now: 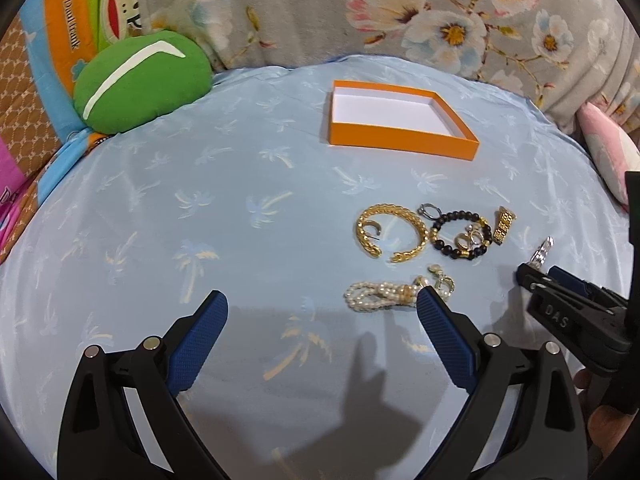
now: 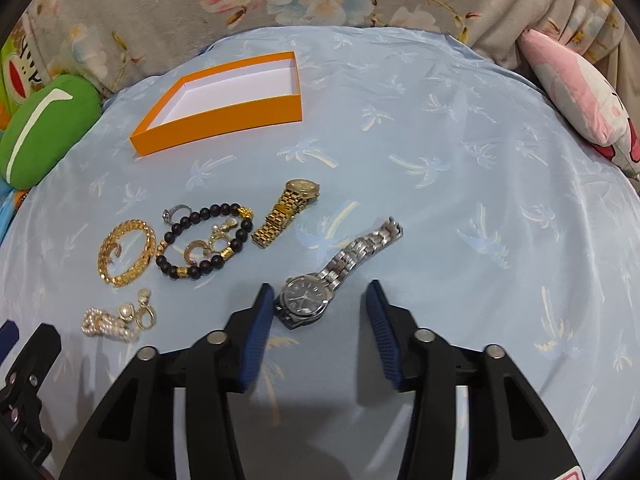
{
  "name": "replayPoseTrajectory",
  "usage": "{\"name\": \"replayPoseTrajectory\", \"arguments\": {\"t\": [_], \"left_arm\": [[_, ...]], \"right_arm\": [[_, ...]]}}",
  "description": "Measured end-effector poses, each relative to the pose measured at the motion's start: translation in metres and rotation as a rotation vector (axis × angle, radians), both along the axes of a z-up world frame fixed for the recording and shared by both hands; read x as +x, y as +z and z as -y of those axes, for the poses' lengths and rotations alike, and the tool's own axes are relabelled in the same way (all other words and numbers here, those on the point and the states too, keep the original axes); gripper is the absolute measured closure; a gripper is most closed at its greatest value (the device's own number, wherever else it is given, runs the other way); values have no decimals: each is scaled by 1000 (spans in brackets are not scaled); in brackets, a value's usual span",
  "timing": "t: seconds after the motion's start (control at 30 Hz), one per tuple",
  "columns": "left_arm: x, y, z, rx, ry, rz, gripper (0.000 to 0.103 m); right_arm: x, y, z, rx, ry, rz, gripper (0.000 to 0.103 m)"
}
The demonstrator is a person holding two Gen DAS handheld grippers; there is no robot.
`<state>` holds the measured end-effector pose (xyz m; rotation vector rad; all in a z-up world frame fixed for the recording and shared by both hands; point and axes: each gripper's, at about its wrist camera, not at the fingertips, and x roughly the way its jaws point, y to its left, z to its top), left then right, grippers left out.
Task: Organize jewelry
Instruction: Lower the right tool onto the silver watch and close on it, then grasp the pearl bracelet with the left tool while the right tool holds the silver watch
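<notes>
Both tools released: right tool (image 2: 318, 300) straddled silver watch (image 2: 320, 286) on blue sheet (image 2: 460, 200); left tool (image 1: 322, 308) hung w/ one finger just beside pearl bracelet (image 1: 374, 295). Orange box (image 2: 224, 114) lay well apart.

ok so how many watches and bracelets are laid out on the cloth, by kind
Watches: 2, the silver watch and the gold watch.
Bracelets: 3, the gold cuff, the black bead bracelet and the pearl bracelet.
Total: 5. The small rings and earrings are too tangled to count.
</notes>
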<state>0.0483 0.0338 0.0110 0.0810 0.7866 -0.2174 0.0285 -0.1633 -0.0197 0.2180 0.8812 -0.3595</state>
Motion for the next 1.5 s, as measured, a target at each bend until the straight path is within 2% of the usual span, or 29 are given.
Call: {"name": "replayPoseTrajectory", "arguments": {"t": [0.1, 0.4, 0.57, 0.73, 0.83, 1.07, 1.23, 1.3, 1.43, 1.5], "left_arm": [[2, -3, 8, 2, -32, -11, 10], [12, -18, 36, 37, -112, -47, 13], [16, -28, 44, 49, -153, -87, 29], [4, -28, 45, 34, -188, -89, 33], [-7, -27, 44, 26, -204, -80, 39], [16, -24, 34, 8, -174, -71, 39], [18, -27, 45, 28, -238, -73, 43], [15, -27, 52, 52, -264, -62, 50], [10, -26, 57, 39, -277, -58, 74], [7, -26, 57, 22, -277, -63, 81]], "right_arm": [[-10, 0, 11, 11, 11, 10, 81], [-21, 0, 19, -20, 54, 13, 82], [-26, 0, 25, -12, 76, 18, 83], [-28, 0, 27, 0, 82, 24, 83], [-28, 0, 28, 10, 83, 29, 83], [-29, 0, 28, 16, 87, 34, 82], [-26, 0, 26, 14, 86, 35, 77], [-24, 0, 25, 6, 80, 35, 67], [-18, 0, 24, -5, 73, 25, 66], [-18, -1, 24, -11, 68, 22, 69]]}}
